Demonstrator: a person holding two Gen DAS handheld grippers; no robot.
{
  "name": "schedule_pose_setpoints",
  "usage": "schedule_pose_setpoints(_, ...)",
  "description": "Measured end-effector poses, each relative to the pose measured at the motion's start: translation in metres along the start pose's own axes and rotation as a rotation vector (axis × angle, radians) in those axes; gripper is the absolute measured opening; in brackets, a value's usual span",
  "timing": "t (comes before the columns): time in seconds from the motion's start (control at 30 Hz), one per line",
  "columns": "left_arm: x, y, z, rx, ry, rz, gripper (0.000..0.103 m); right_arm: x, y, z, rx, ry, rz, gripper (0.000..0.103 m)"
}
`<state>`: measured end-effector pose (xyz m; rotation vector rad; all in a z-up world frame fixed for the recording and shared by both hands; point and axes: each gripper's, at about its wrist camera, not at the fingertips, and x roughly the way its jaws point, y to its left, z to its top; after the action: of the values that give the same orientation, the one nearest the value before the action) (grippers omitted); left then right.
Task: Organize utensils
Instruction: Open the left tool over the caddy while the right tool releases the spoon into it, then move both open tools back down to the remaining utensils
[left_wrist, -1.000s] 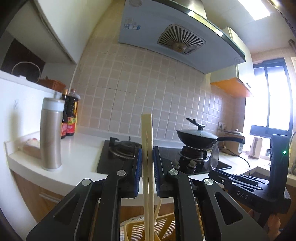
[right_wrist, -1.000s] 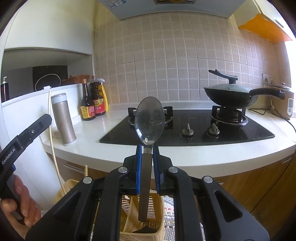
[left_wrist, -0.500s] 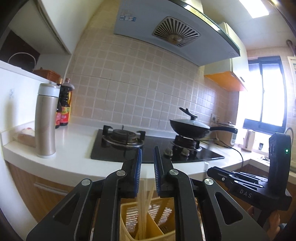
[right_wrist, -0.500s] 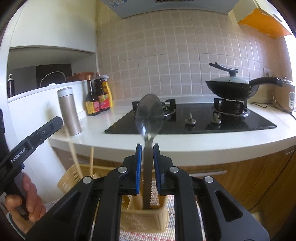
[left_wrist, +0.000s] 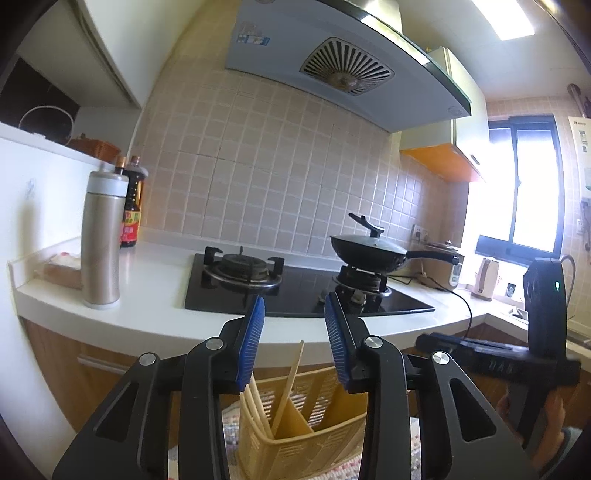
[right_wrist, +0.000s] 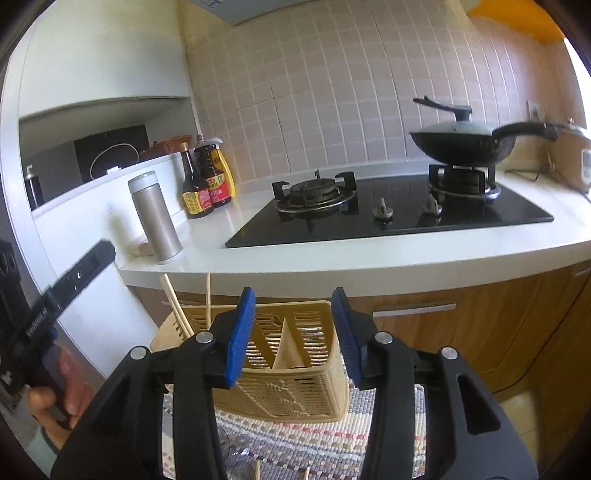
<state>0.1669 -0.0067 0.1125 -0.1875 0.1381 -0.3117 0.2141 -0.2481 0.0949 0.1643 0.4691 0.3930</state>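
A: So, what are the jaws doing?

B: Both pairs are opening, with nothing between the pads. The left gripper is hovering over the yellow utensil basket, blue pads parted to a middling gap. The chopsticks are standing below and beyond that gap, leaning in the basket's left compartment, apart from the pads.

A: And the right one?

B: The right gripper is likewise parting, its gap framing the same utensil basket from above. The spoon is barely showing, only a dark sliver low in a middle compartment beside a divider, well below the pads. I cannot tell how it is lying.

A: Where is the basket sitting?

B: It is resting on a woven mat, below the front edge of the white countertop. In the right wrist view the chopsticks are sticking up at the basket's left end.

A: Anything farther out?

B: A steel flask is standing near the countertop's left front corner, and a lidded wok is sitting on the stove's right burner.
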Motion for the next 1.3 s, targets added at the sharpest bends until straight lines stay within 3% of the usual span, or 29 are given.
schedule_pose_setpoints(0.27, -0.021, 0.007, 0.002, 0.000, 0.027, 0.003, 0.036, -0.017, -0.009, -0.014, 0.000, 0.071, 0.018, 0.040)
schedule_pose_setpoints(0.57, -0.043, 0.008, -0.011, -0.008, 0.156, -0.016, 0.037, -0.034, -0.008, -0.051, -0.013, 0.237, 0.003, 0.040)
schedule_pose_setpoints(0.8, -0.039, 0.012, -0.046, -0.037, 0.414, -0.063, 0.038, -0.017, -0.004, -0.081, 0.003, 0.445, -0.031, 0.040)
schedule_pose_setpoints(1.0, -0.014, 0.012, -0.106, -0.056, 0.756, -0.090, 0.038, 0.011, -0.003, -0.115, 0.028, 0.631, -0.053, 0.040)
schedule_pose_setpoints(1.13, 0.000, 0.009, -0.144, -0.051, 0.940, -0.099, 0.038, 0.026, -0.003, -0.137, 0.036, 0.732, -0.065, 0.040)
schedule_pose_setpoints(1.3, 0.009, 0.009, -0.172, -0.055, 1.034, -0.091, 0.037, 0.035, 0.000, -0.150, 0.013, 0.785, -0.088, 0.035)
